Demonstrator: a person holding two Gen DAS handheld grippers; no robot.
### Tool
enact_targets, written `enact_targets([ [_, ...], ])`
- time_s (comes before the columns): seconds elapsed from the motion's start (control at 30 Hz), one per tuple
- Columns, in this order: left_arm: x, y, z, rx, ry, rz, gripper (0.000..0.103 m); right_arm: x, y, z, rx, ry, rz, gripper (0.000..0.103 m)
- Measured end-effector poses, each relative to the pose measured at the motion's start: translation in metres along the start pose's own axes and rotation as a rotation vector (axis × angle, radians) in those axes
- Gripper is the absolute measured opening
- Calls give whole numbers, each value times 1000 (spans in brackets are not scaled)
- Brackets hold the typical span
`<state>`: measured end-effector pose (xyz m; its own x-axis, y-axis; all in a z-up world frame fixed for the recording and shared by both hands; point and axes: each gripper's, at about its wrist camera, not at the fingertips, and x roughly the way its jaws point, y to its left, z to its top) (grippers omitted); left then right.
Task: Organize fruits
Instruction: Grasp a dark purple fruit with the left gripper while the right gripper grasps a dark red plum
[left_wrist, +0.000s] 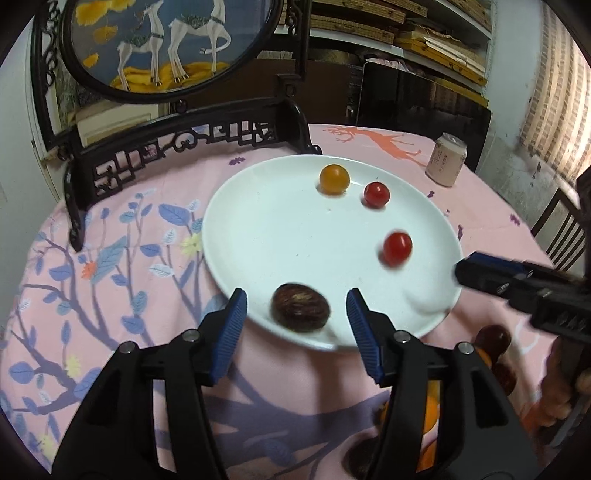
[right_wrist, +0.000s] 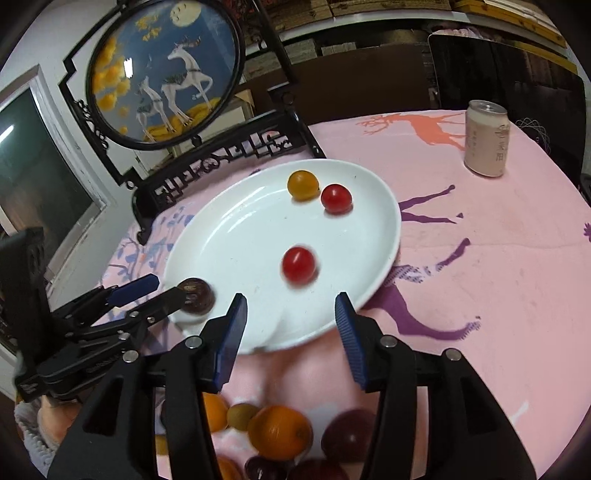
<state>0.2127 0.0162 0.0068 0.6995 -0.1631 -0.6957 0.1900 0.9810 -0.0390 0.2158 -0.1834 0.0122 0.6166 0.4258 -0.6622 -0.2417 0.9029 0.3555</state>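
Both the left gripper (left_wrist: 295, 314) and right gripper (right_wrist: 290, 317) are spread, empty, so a dark brown wrinkled fruit (left_wrist: 300, 311) and a round red tomato (right_wrist: 298, 266) are left lying on the white round plate (left_wrist: 258, 229).

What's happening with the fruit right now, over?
Left gripper open, right gripper open, both empty. Four fruits on white plate; brown fruit near its edge. More fruit waiting on cloth. Nothing blocking.

Sitting on 1 white plate (right_wrist: 384, 236) are 2 red cherry tomatoes (right_wrist: 336, 198) (right_wrist: 299, 264), 1 orange cherry tomato (right_wrist: 303, 184) and 1 dark brown fruit (right_wrist: 201, 295). Standing at upper right is 1 can (right_wrist: 485, 138). Showing are 2 hand-held grippers (right_wrist: 290, 314) (left_wrist: 295, 314).
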Motion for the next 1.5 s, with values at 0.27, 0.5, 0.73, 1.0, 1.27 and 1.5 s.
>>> enact_targets([
  [0.27,-26,-15,-30,49,-4,-34,58,-44,0,-32,-10,-65,-30,56],
  [0.5,-54,-39,-69,144,-12,-61,79,-64,-25,-56,61,-76,-52,57],
  [0.73,-43,-55,-90,231,51,-9,79,-72,-32,-62,96,-88,-46,61],
  [1.0,-30,-17,-84,108,86,104,81,-74,-33,-63,99,-90,-58,67],
  [1.27,-27,-12,-83,92,95,69,80,-69,-36,-64,106,-73,-64,67],
  [1.5,-26,-14,-82,76,84,16,54,-60,-39,-65,120,-42,-64,67],
])
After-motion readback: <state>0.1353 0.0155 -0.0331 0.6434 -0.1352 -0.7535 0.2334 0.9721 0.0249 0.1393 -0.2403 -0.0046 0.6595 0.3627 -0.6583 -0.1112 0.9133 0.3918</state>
